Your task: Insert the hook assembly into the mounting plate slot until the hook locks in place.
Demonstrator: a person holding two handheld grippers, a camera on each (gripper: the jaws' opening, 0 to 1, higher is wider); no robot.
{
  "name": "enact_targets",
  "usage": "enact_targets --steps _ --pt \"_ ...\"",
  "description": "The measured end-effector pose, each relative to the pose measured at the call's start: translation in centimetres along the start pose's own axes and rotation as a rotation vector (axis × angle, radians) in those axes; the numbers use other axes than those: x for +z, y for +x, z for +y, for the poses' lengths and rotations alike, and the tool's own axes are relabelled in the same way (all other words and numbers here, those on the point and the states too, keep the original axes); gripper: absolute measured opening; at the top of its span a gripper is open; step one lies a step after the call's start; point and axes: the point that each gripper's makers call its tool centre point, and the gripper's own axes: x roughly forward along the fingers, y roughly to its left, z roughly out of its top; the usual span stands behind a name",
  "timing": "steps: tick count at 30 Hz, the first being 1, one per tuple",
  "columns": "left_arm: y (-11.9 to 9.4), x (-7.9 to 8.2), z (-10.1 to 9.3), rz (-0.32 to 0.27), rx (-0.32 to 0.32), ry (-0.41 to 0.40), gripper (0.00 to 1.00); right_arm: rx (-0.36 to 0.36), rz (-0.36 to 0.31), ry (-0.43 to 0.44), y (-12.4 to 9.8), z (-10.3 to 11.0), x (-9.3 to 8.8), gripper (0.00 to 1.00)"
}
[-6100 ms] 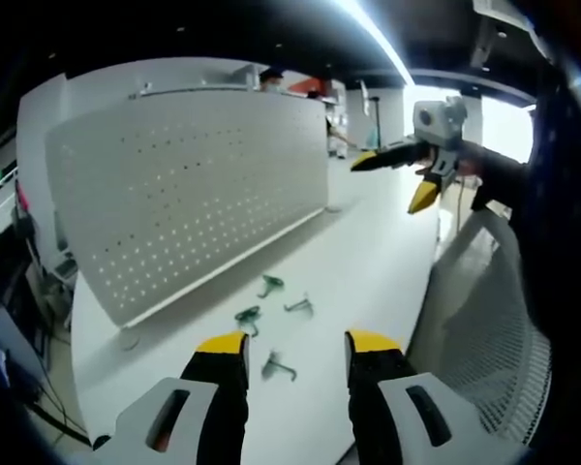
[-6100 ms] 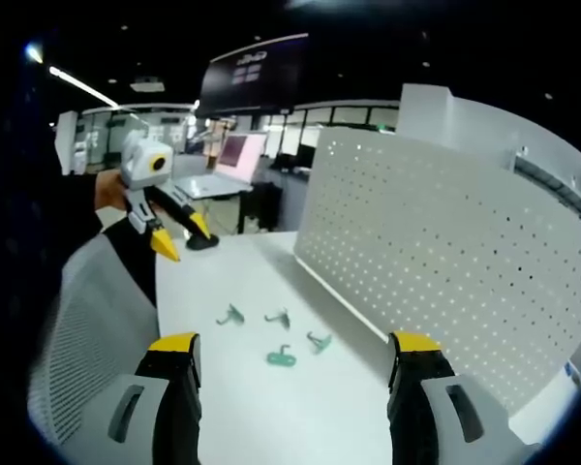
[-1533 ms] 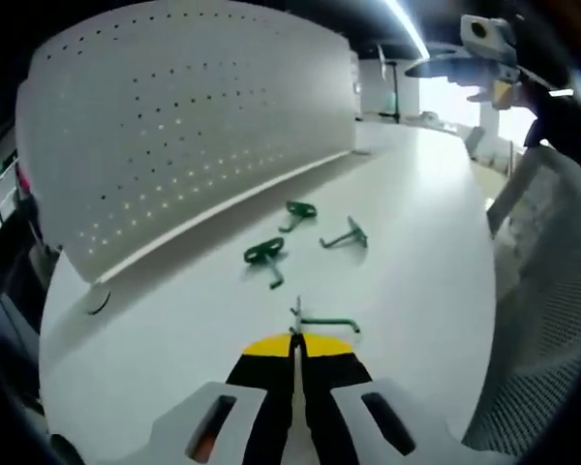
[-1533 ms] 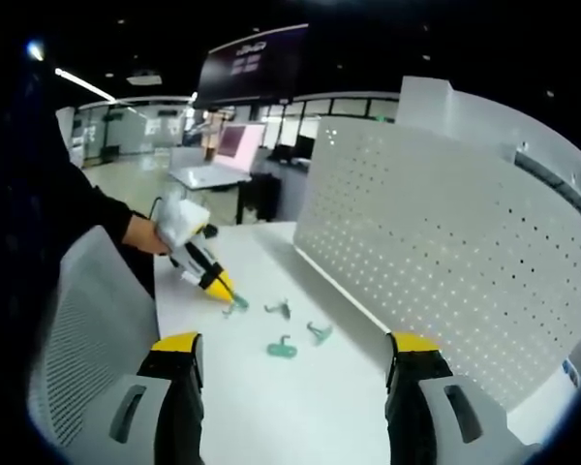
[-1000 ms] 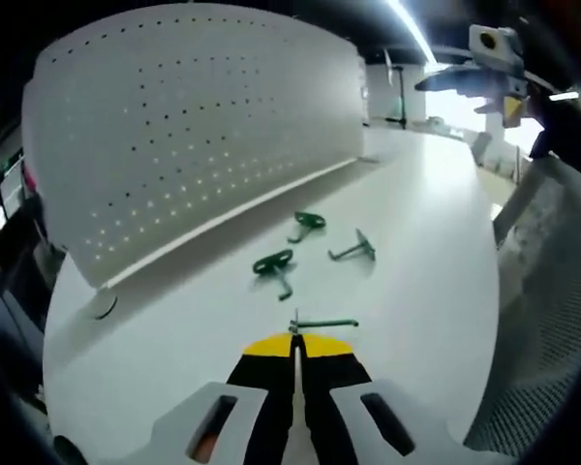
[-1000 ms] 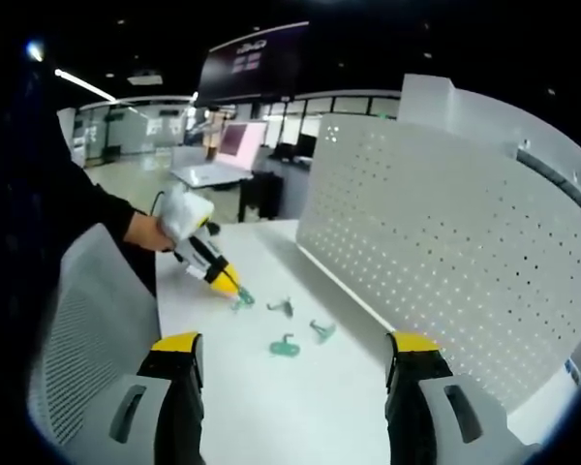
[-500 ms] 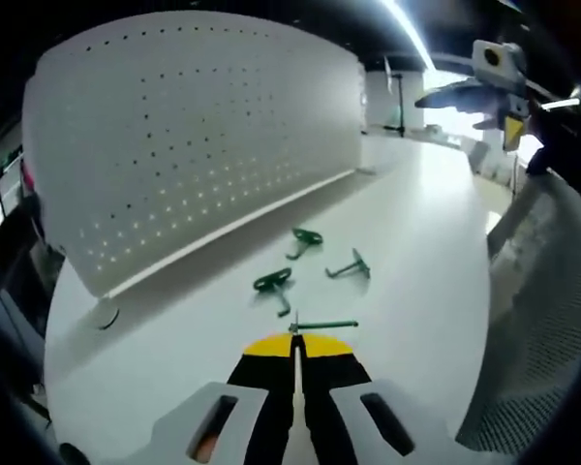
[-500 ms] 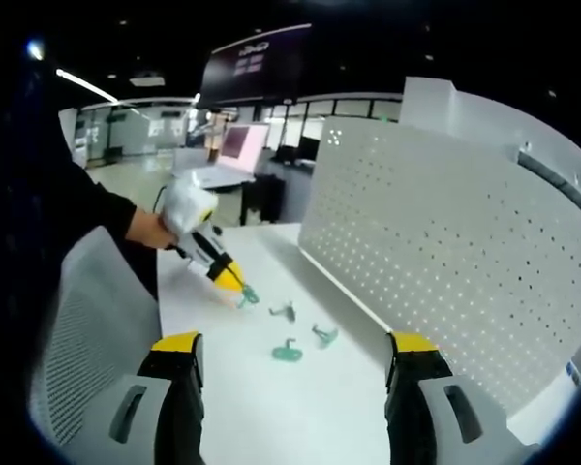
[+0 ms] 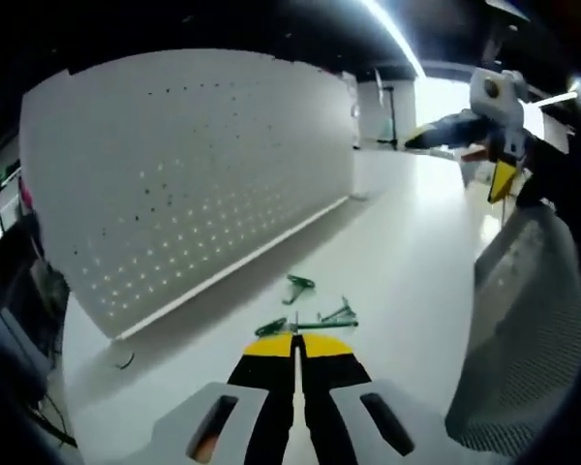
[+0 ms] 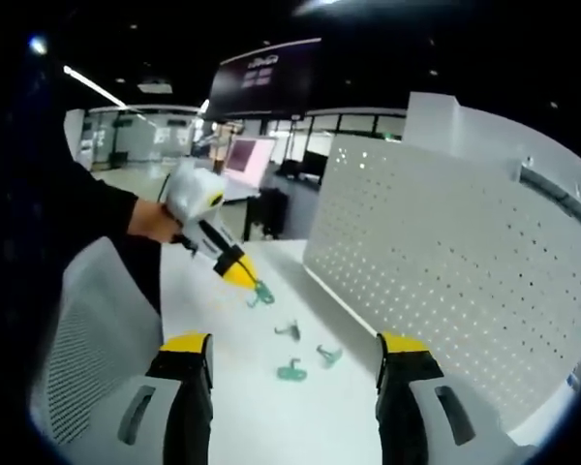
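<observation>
**Carry the held hook to the board and line it up before pushing**

The left gripper (image 9: 295,341) has its jaws pressed together on a green hook (image 10: 260,293). In the right gripper view this hook hangs from the yellow tips, lifted clear of the white table (image 10: 320,426). In the left gripper view the hook shows as a thin green bar (image 9: 321,324) just beyond the tips. The right gripper (image 10: 292,351) has its jaws wide apart and grasps nothing; in the left gripper view it is raised (image 9: 499,160) at the far side of the table.

Three other hooks (image 10: 292,370) lie on the table below, near the foot of the white board with holes (image 10: 445,291), which stands upright along the table edge.

To do this step well, I think the left hand should turn the hook so that its back prongs face the board, choose one row of holes, and come in straight. The grip looks thin, so a slow push is safer; a tilted push may twist the hook between the jaws. The free gripper can steady the board if it leans.
</observation>
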Motion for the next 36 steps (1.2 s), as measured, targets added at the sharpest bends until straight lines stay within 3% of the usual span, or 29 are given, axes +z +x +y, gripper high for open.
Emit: enact_targets --steps 4,14,17,20,24,36 --pt "-0.2 1.0 -0.4 0.02 0.005 0.0 0.01 0.017 -0.008 0.001 0.4 0.6 0.1 0.61" --pt "-0.9 3.8 -2.0 -0.005 -0.022 -0.002 0.01 0.061 -0.036 0.003 1.8 2.3 0.5 0.5" --pt "-1.1 4.3 -2.4 -0.01 -0.032 -0.025 0.01 0.067 -0.051 -0.001 2.1 2.7 0.7 0.41" --pt "-1.2 4.5 -2.6 -0.009 -0.038 -0.057 0.01 0.068 -0.063 -0.008 2.6 3.0 0.9 0.39" --pt "-1.3 4.7 -3.2 0.0 -0.049 -0.078 0.01 0.075 -0.077 -0.064 3.0 3.5 1.1 0.29" --pt "-1.3 6.4 -4.9 -0.009 -0.094 -0.127 0.01 0.039 -0.091 -0.157 3.5 3.1 1.3 0.2"
